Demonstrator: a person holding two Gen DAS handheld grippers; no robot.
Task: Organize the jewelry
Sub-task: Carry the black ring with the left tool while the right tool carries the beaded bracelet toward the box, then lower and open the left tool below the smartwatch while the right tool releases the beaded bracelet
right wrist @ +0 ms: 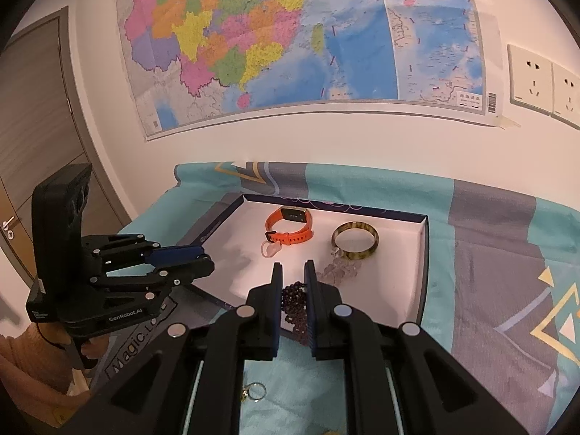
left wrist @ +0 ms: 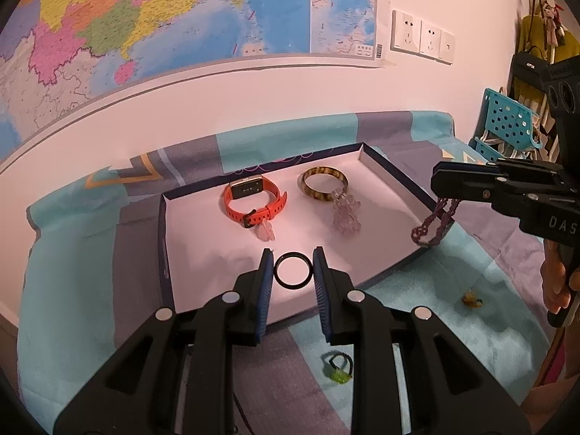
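We see warm, pinkish indoor light, brightest on the white tray floor [left wrist: 203, 232], with soft shadows beside the jewelry there. Fisheye distortion bends the wall map [right wrist: 290, 43] above the tray, and dark vignetting rims both views.

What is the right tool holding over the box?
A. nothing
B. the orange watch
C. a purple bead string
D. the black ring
C: the purple bead string hangs pinched in the right tool, its loops dangling above the box's edge.

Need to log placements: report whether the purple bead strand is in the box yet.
Not yet: the purple bead strand hangs from the shut right claw over the box edge.
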